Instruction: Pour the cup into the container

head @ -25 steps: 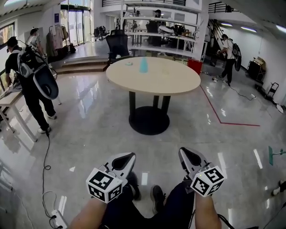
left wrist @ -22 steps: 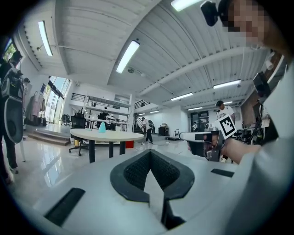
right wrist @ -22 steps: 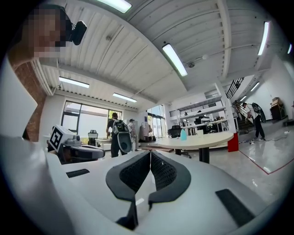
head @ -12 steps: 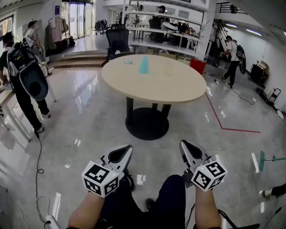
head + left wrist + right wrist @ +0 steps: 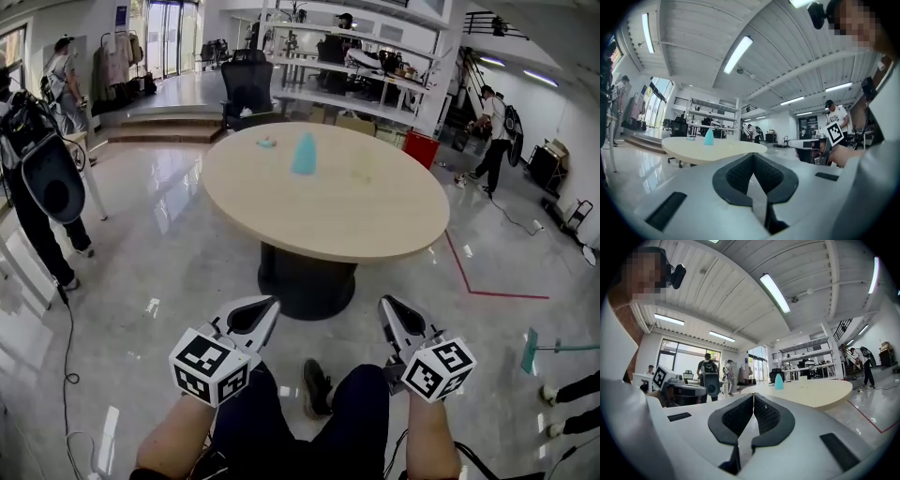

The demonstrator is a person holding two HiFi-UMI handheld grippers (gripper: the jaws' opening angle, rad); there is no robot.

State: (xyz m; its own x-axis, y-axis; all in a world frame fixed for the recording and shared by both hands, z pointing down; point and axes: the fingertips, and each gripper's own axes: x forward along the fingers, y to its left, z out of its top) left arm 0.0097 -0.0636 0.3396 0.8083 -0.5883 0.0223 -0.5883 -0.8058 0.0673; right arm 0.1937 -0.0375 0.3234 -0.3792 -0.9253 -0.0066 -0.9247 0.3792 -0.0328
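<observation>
Over on the far half of the round worktop (image 5: 328,216) the teal cup (image 5: 304,153) is standing upright, well away from both grippers. I'm holding the left gripper (image 5: 265,307) and right gripper (image 5: 391,309) short of the worktop's near edge, side by side, both sets of jaws sitting closed tight with nothing in them.

Your head view looks steeply down at the round table (image 5: 375,220); both gripper views share it, facing level.
</observation>
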